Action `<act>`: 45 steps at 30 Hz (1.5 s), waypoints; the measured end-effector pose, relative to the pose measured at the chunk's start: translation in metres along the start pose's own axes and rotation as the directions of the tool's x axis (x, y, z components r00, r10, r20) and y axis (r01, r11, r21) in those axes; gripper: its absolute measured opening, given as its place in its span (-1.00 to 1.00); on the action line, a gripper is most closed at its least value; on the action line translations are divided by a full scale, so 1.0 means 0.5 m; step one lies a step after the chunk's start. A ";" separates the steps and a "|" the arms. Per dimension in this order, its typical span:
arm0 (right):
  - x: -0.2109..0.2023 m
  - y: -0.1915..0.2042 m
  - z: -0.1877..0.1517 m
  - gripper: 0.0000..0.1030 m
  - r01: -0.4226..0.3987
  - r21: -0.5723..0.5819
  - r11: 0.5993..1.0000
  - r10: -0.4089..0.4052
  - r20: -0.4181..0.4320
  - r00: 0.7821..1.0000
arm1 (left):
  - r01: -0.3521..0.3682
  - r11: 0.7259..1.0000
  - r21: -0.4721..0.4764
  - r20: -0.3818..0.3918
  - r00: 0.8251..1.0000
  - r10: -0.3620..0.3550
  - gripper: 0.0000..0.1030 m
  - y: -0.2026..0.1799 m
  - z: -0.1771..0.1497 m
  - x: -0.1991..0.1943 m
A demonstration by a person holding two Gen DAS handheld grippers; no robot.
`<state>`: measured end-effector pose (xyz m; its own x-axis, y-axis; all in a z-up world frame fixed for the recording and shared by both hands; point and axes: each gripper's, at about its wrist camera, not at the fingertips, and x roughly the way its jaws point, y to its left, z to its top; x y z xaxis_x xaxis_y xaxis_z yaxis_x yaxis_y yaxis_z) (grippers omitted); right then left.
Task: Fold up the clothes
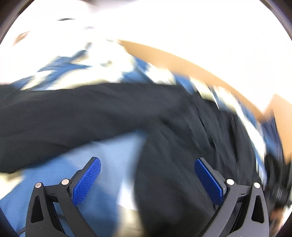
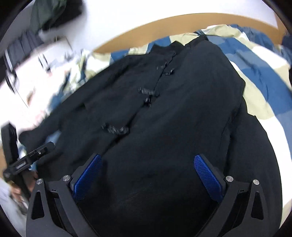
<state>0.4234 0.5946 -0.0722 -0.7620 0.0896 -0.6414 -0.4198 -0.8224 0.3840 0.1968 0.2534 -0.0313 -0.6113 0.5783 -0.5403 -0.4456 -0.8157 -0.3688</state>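
Note:
A black jacket (image 2: 182, 102) with knotted frog buttons down its front lies spread on a bed, collar at the far end. My right gripper (image 2: 147, 160) is open and empty, hovering over the jacket's lower part. My left gripper (image 1: 147, 164) is open and empty over the jacket's (image 1: 91, 113) sleeve and hem edge; this view is blurred. The left gripper also shows in the right wrist view (image 2: 29, 160) at the jacket's left edge.
The bed cover (image 2: 259, 76) is patterned in blue, white and beige. A brown wooden bed frame (image 2: 164, 25) runs along the far side against a white wall. Dark clothes (image 2: 49, 14) hang at the upper left. Light blue cover (image 1: 102, 167) shows under the left gripper.

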 end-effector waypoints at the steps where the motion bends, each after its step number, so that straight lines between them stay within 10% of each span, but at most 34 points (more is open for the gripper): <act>1: -0.004 -0.005 0.001 1.00 -0.005 0.012 1.000 0.005 0.004 1.000 | -0.051 0.997 -0.065 0.017 0.999 0.052 1.00 0.036 0.010 -0.017; 8: -0.007 0.001 -0.003 1.00 0.010 0.012 1.000 -0.010 -0.002 1.000 | -0.410 0.872 -0.268 -0.028 0.908 0.418 1.00 0.232 0.052 -0.109; 16: -0.008 -0.011 -0.012 1.00 0.014 0.009 1.000 -0.014 -0.010 1.000 | -0.331 0.899 -0.286 -0.233 0.934 0.269 1.00 0.290 0.103 -0.043; 20: -0.006 -0.001 -0.016 1.00 0.047 -0.025 0.999 -0.047 -0.016 0.999 | -0.371 0.852 -0.369 -0.269 0.920 0.284 0.89 0.302 0.093 -0.015; 24: -0.004 0.003 -0.019 1.00 0.059 -0.039 0.998 -0.059 -0.019 0.998 | -0.404 0.815 -0.417 -0.249 0.912 0.325 -0.33 0.293 0.095 -0.025; 26: -0.005 -0.002 -0.019 1.00 0.050 -0.030 0.998 -0.051 -0.020 0.999 | -0.445 0.801 -0.400 -0.243 0.894 0.375 -0.56 0.285 0.105 -0.033; 30: -0.008 -0.006 -0.016 1.00 0.041 -0.022 0.999 -0.041 -0.025 0.999 | -0.442 0.827 -0.347 -0.148 0.897 0.417 -0.94 0.245 0.137 -0.059; 37: -0.016 -0.014 -0.018 1.00 0.028 -0.009 1.000 -0.028 -0.029 0.999 | -0.404 0.890 -0.211 0.049 0.905 0.423 -0.97 0.099 0.205 -0.089; 41: -0.022 -0.021 -0.016 1.00 0.010 0.017 1.000 -0.010 -0.023 1.000 | -0.287 0.957 -0.031 0.210 0.935 0.287 -0.97 -0.034 0.226 -0.133; 45: -0.028 -0.034 -0.011 1.00 -0.009 0.052 0.999 0.010 -0.016 1.000 | -0.172 0.959 0.226 0.220 0.968 0.122 -0.97 -0.201 0.210 -0.158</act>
<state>0.4440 0.6043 -0.0732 -0.7581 0.0719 -0.6481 -0.4377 -0.7929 0.4240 0.2211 0.2913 0.1277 -0.7899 0.4633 -0.4018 -0.4697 -0.8783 -0.0894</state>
